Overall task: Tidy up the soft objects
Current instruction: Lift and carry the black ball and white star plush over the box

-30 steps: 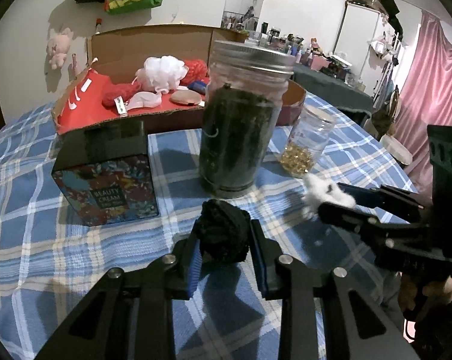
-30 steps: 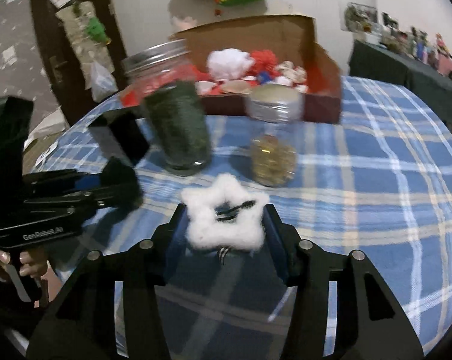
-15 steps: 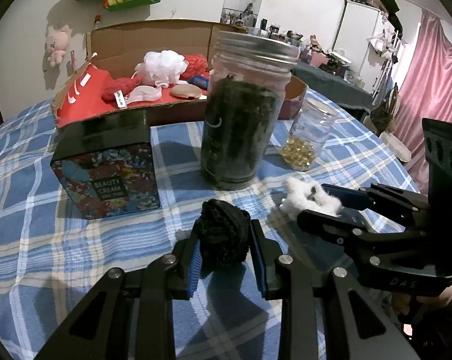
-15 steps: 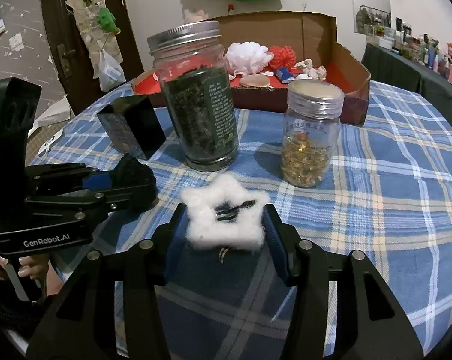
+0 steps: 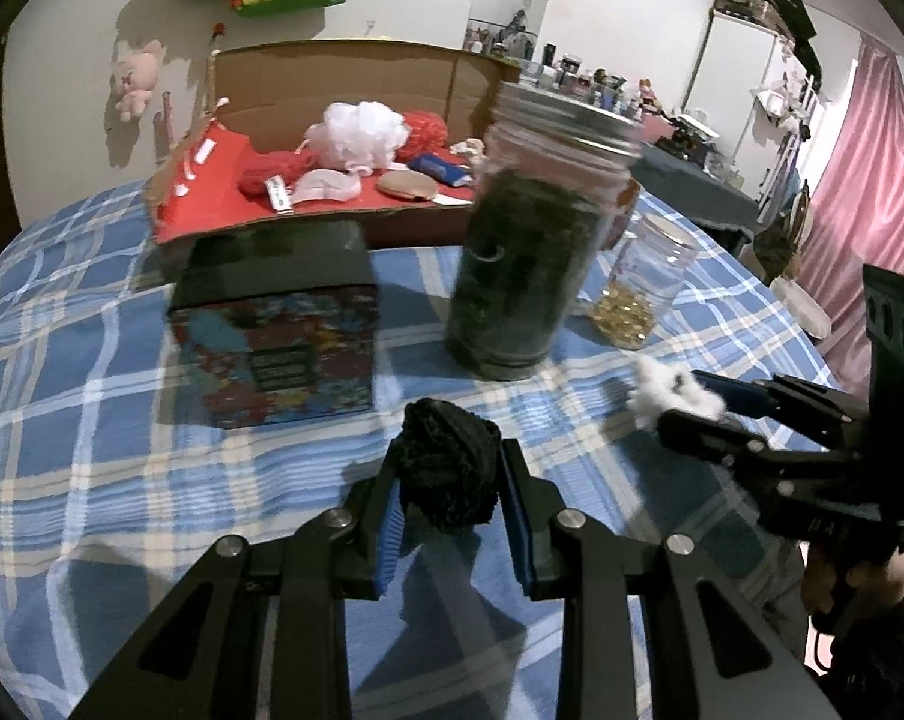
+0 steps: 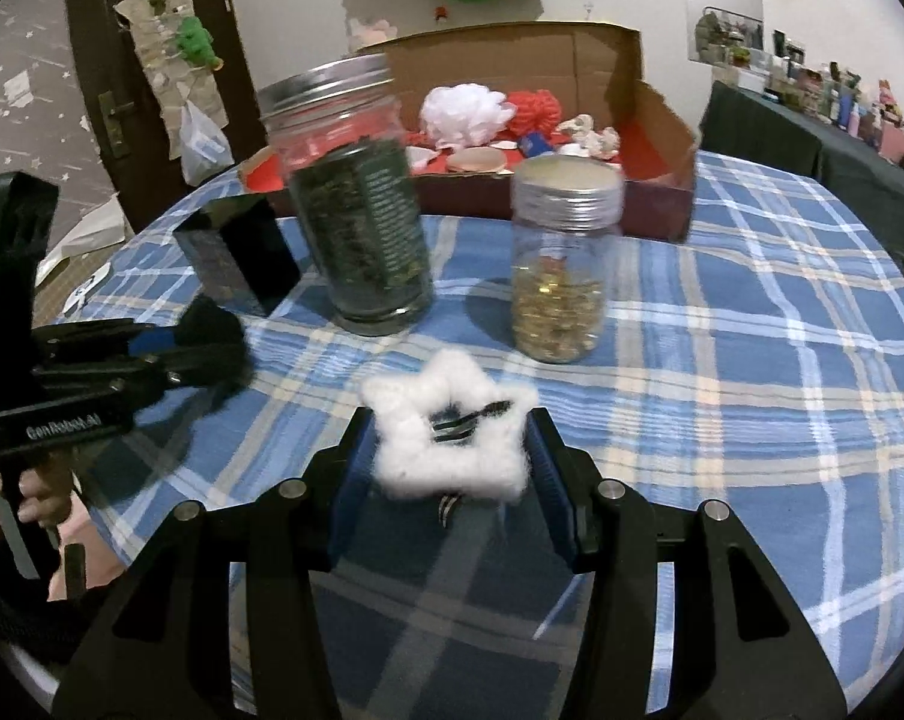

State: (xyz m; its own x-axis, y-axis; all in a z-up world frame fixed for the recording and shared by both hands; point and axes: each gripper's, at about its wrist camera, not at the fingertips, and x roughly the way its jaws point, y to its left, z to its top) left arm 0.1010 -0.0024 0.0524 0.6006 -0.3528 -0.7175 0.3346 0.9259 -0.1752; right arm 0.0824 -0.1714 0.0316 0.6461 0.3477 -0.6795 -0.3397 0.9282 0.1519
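Your left gripper (image 5: 449, 480) is clamped on a black crocheted scrunchie (image 5: 449, 468), pads pressing both its sides, the bundle held just above the checked tablecloth (image 5: 92, 450). Ahead and left of those jaws stands a dark printed carton (image 5: 275, 324); straight ahead and slightly right, the tall jar of dark leaves (image 5: 524, 240). Beyond both lies the open cardboard box (image 5: 332, 78) with its red lining, already holding a white mesh puff (image 5: 359, 132) and other soft items.

Your right gripper (image 6: 449, 453) grips a white fluffy star hair clip (image 6: 449, 441), held across its points. Just beyond its jaws stands the small jar of golden capsules (image 6: 557, 267), with the tall jar to its left.

The likely trouble: carrying either piece straight ahead to the box, you could clip a jar and topple it, since both stand directly in the path. The star is squeezed only by its fluff, so it might slip or twist free. The box's front wall could also catch a low jaw. Open cloth lies right of the capsule jar and left of the carton; lifting over looks safest.
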